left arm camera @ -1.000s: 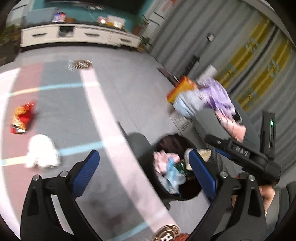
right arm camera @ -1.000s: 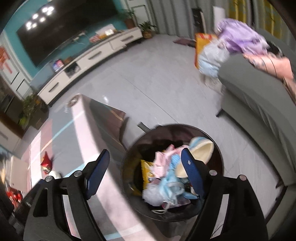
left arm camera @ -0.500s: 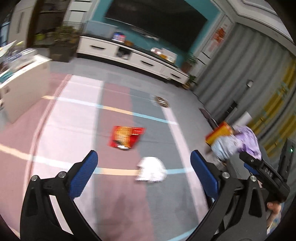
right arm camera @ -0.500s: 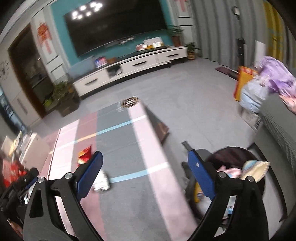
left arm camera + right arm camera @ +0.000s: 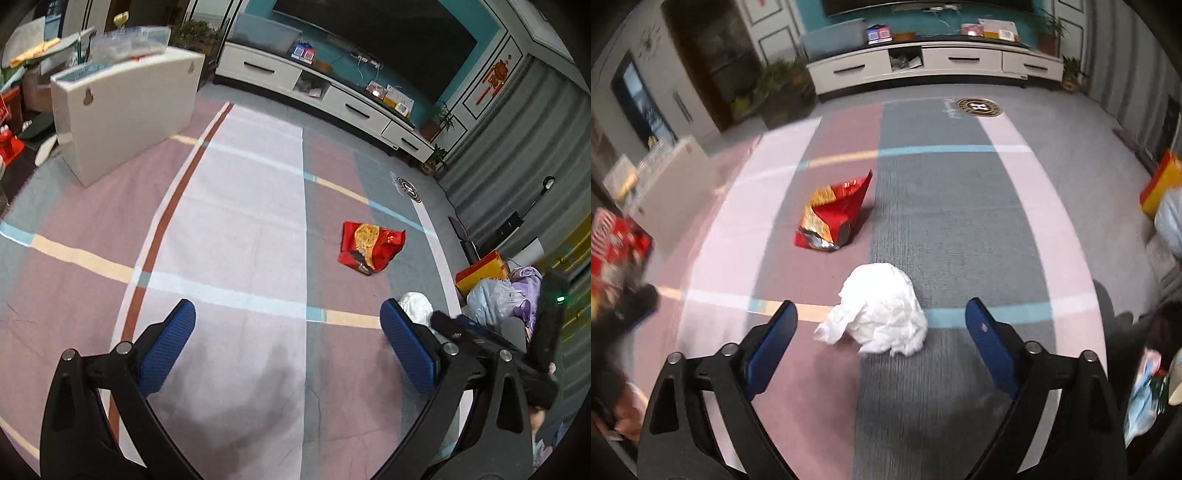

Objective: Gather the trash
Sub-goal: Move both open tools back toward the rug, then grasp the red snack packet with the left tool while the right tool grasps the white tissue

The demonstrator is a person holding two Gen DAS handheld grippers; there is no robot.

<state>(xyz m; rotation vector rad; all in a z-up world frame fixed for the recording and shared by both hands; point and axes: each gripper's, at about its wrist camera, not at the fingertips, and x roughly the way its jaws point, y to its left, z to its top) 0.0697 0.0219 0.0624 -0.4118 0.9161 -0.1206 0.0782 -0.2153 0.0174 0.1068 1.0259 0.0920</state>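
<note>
A crumpled white paper wad (image 5: 881, 312) lies on the striped carpet, just beyond and between the fingers of my open, empty right gripper (image 5: 881, 354). A red and yellow snack bag (image 5: 833, 214) lies farther off, to the left. In the left wrist view the snack bag (image 5: 371, 247) is ahead to the right and the white wad (image 5: 415, 304) peeks out behind the right finger. My left gripper (image 5: 288, 350) is open and empty above bare carpet. The trash bin's contents (image 5: 1145, 395) show at the right edge.
A white cabinet (image 5: 125, 110) stands at the left. A low TV stand (image 5: 325, 96) runs along the far wall. A yellow bag and bundles of cloth (image 5: 495, 284) sit at the right. A round floor plate (image 5: 979, 107) lies beyond the carpet.
Both grippers have swung away from the trash bin toward the carpet. The white wad now lies close in front of the right gripper, and the bin has slid to the right edge.
</note>
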